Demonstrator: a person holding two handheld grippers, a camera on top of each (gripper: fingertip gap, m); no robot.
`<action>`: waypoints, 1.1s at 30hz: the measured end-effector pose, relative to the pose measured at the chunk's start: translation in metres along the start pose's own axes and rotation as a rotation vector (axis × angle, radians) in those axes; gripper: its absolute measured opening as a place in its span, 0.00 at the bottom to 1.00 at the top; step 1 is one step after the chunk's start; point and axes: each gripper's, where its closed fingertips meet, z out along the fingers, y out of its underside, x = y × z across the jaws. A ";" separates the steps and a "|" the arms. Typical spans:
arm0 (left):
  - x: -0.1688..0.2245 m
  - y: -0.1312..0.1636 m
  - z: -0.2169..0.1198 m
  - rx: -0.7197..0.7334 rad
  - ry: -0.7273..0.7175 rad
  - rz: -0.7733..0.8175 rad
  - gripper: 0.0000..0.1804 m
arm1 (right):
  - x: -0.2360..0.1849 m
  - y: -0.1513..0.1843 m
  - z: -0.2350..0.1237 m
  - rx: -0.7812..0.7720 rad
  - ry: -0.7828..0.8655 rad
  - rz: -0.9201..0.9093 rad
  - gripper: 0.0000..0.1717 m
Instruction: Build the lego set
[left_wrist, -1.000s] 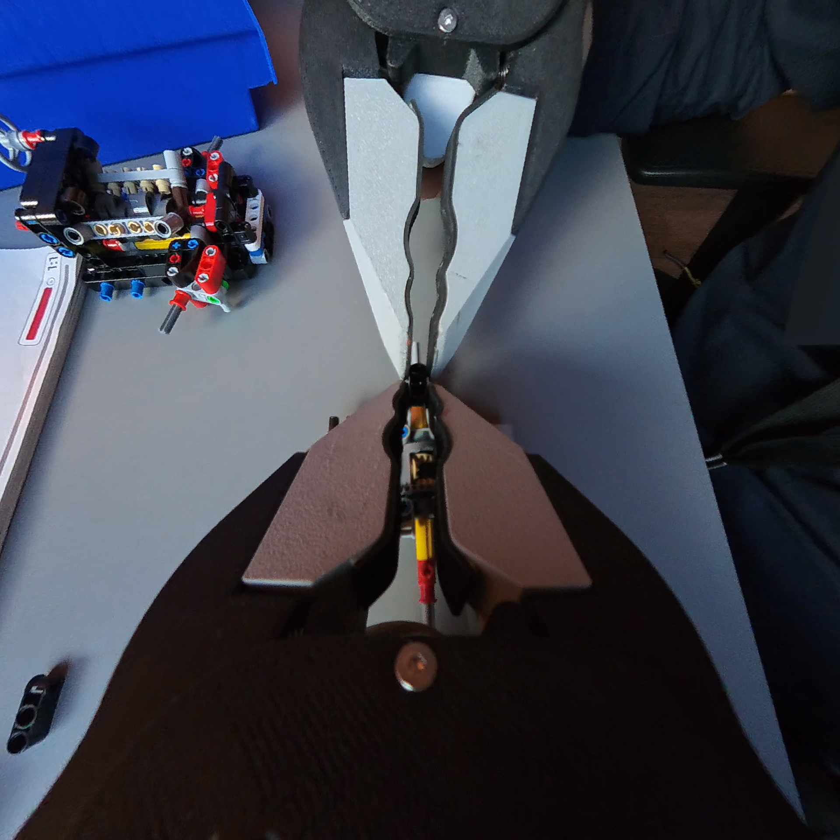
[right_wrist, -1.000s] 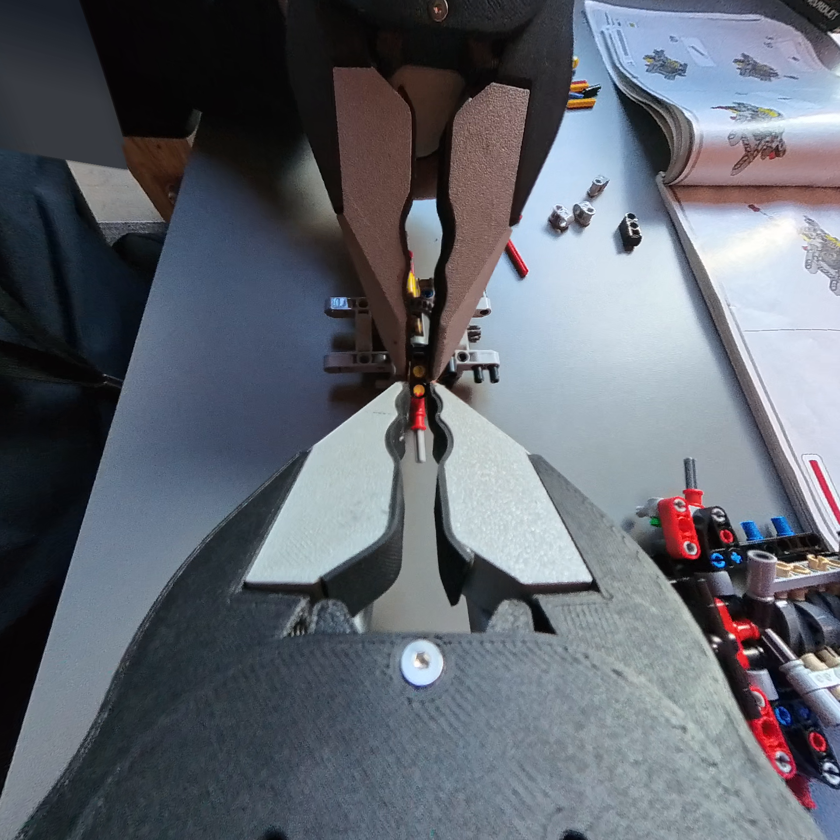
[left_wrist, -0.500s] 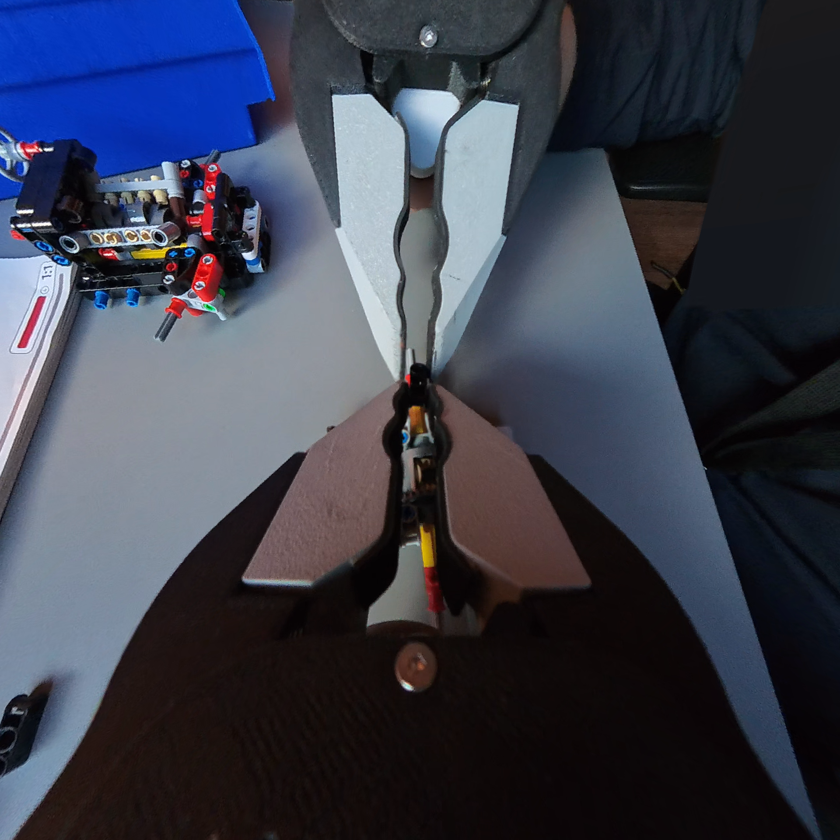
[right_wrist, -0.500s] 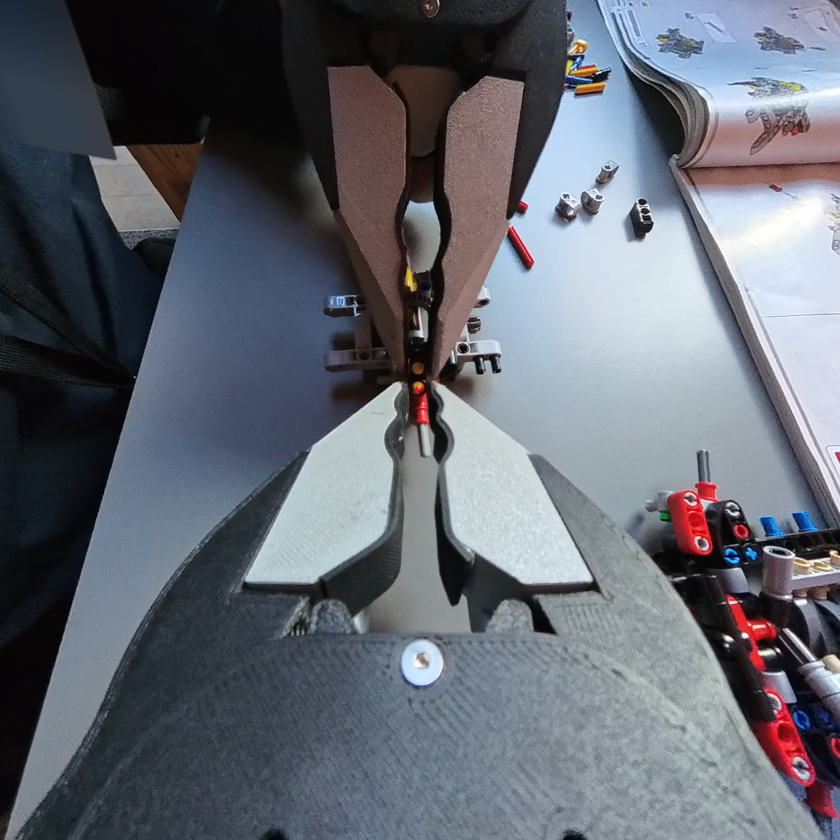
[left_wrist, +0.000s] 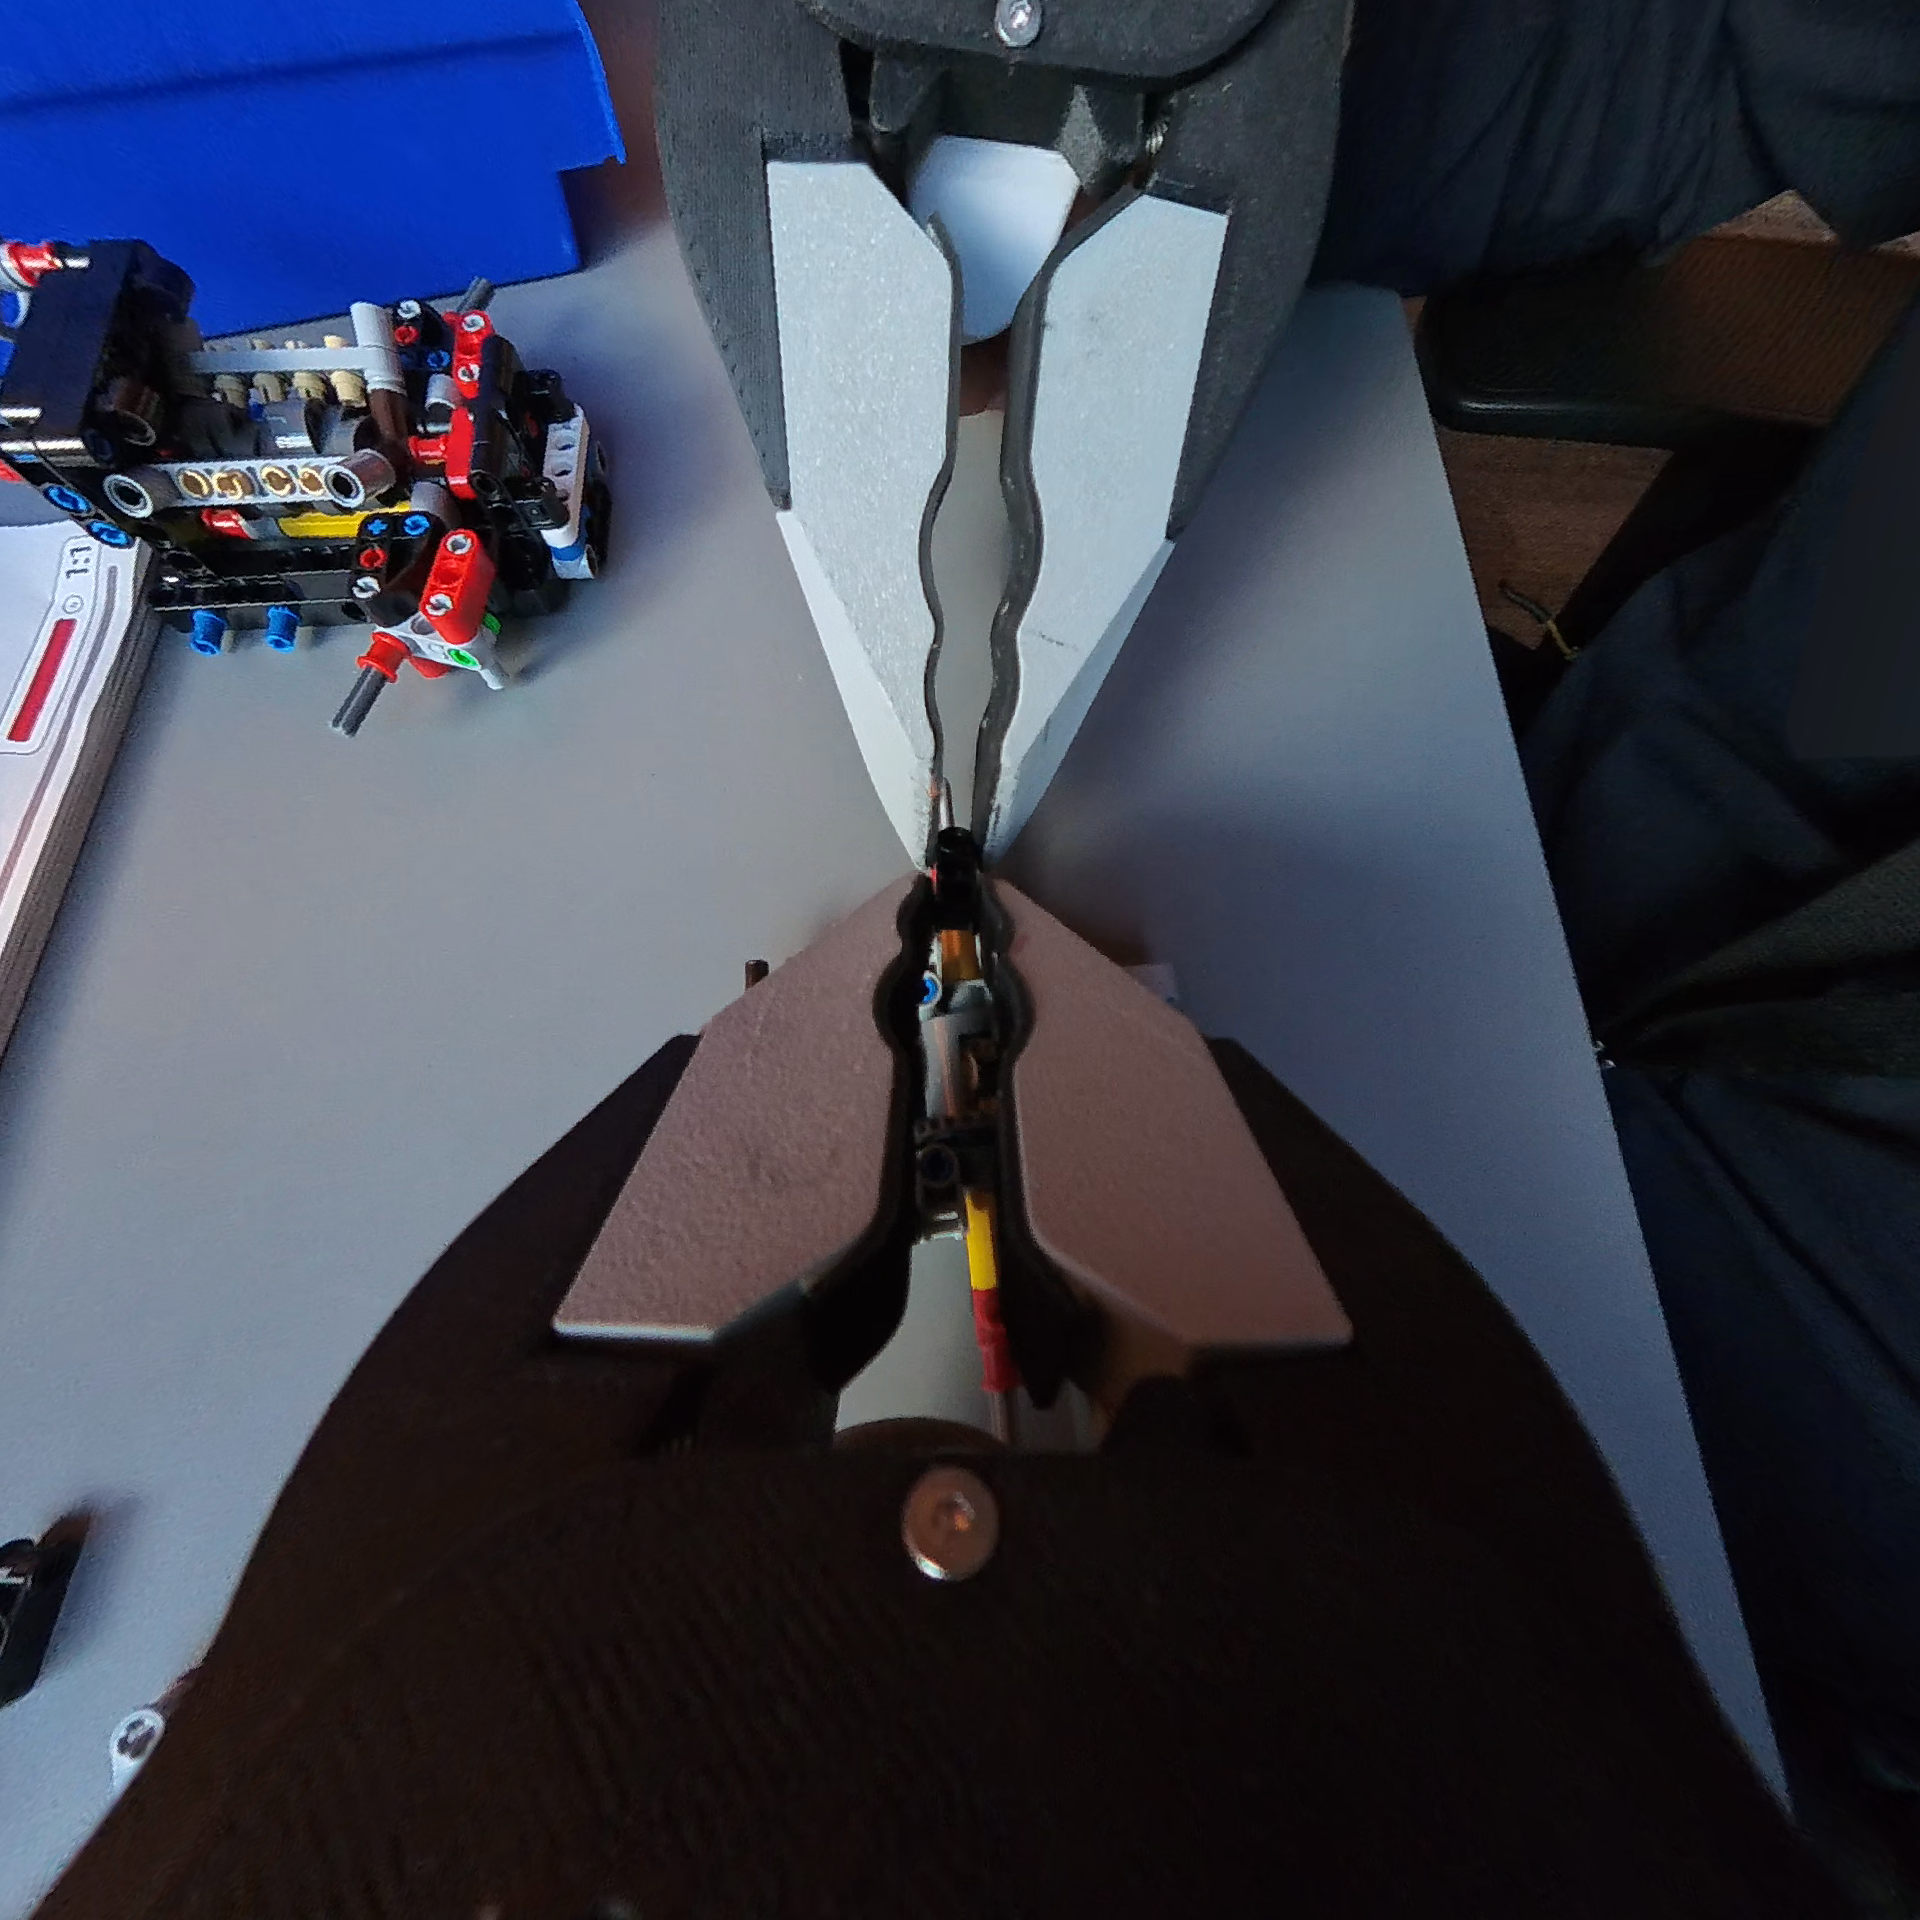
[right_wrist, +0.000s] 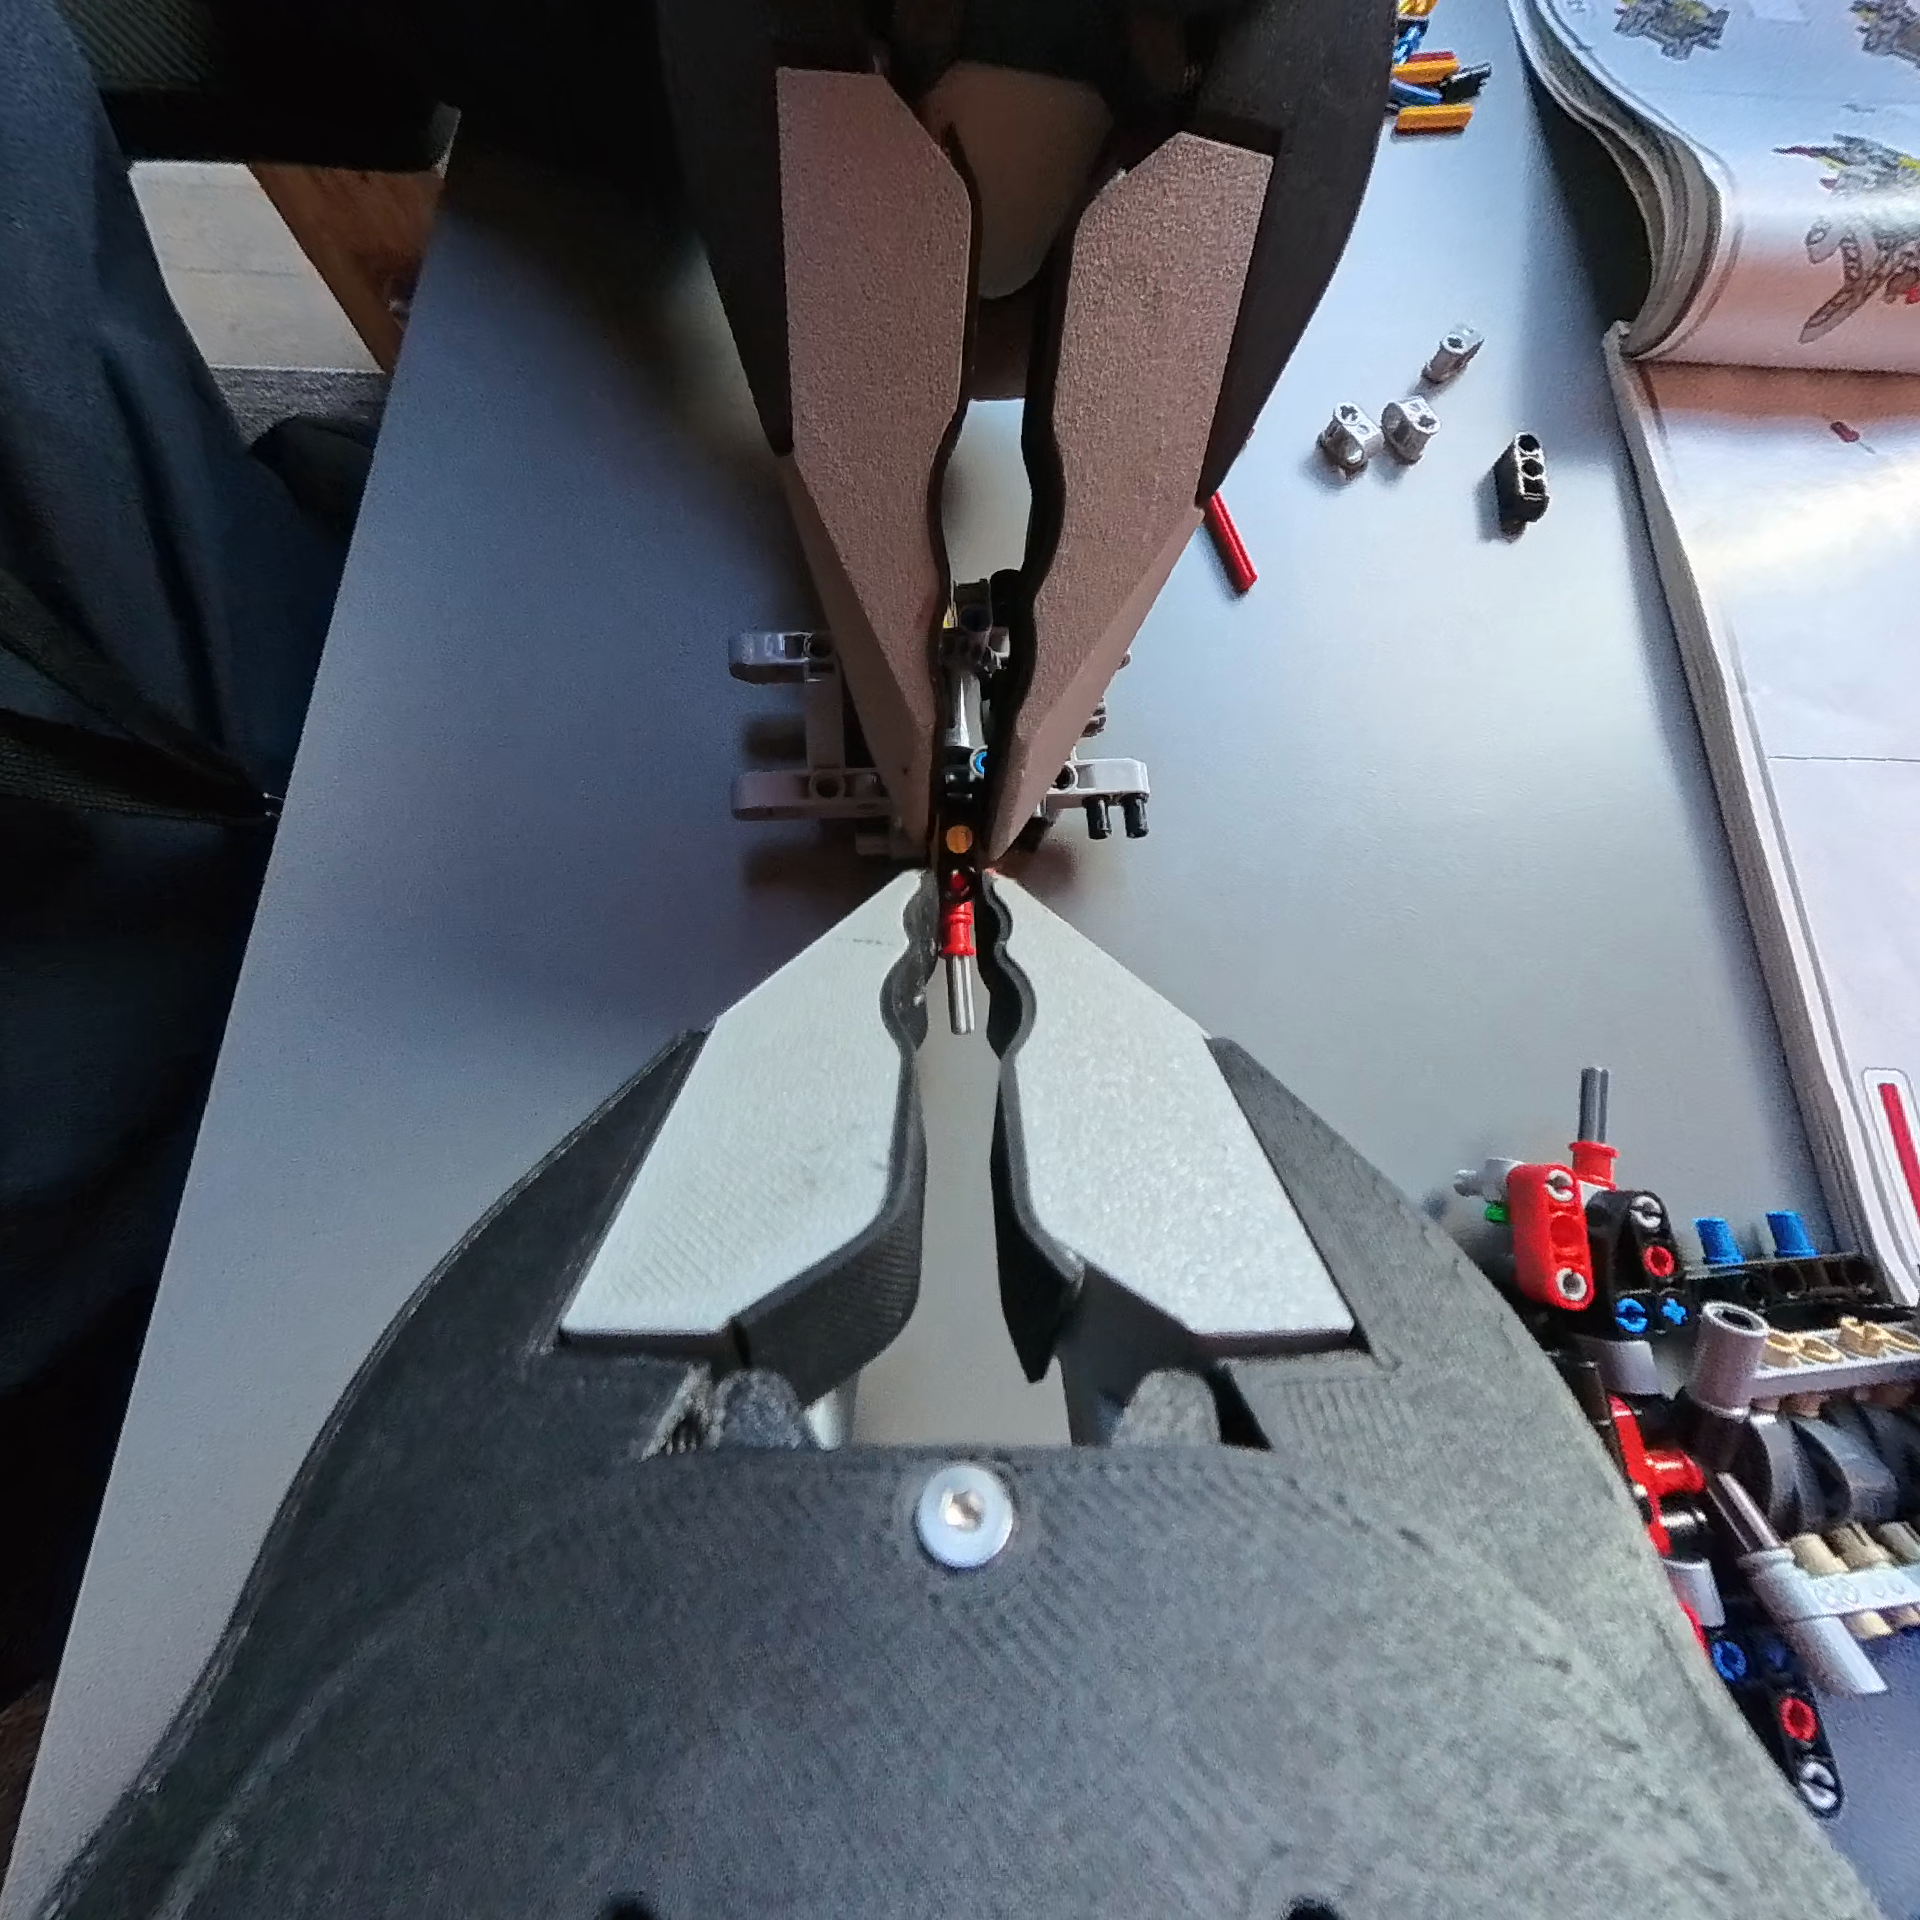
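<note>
We see both grippers tip to tip above the grey table (left_wrist: 312, 935). The left gripper (left_wrist: 961, 904) clamps a slim toy-brick rod assembly (left_wrist: 961, 1049); the right gripper (right_wrist: 961, 894) pinches its red-and-grey pin end (right_wrist: 958, 966) (light, stiff, likely to pull apart).

**Uneven daylight, wide-angle bend, soft edges**

Both views are lit unevenly. In the right wrist view, bright light falls from the upper right, throwing white glare across the glossy open instruction booklet (right_wrist: 1787, 582) and a pale sheen on the smooth grey tabletop (right_wrist: 1403, 727), which darkens toward the left. The left wrist view is dimmer and cooler; its grey tabletop (left_wrist: 520, 935) is evenly lit, the right side sinking into near-black shadow. Straight table edges bow outward from lens distortion. The small black plastic piece (left_wrist: 31, 1610) at the left border is smeared.
</note>
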 end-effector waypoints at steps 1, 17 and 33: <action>0.000 0.000 0.000 0.002 -0.001 -0.001 0.03 | 0.000 0.000 0.000 -0.006 -0.001 -0.003 0.02; -0.005 0.003 -0.010 0.002 -0.062 0.025 0.03 | 0.005 -0.008 0.006 -0.147 -0.042 -0.069 0.02; -0.005 0.003 -0.009 0.013 -0.044 -0.002 0.03 | 0.005 -0.006 0.006 -0.139 -0.040 -0.090 0.02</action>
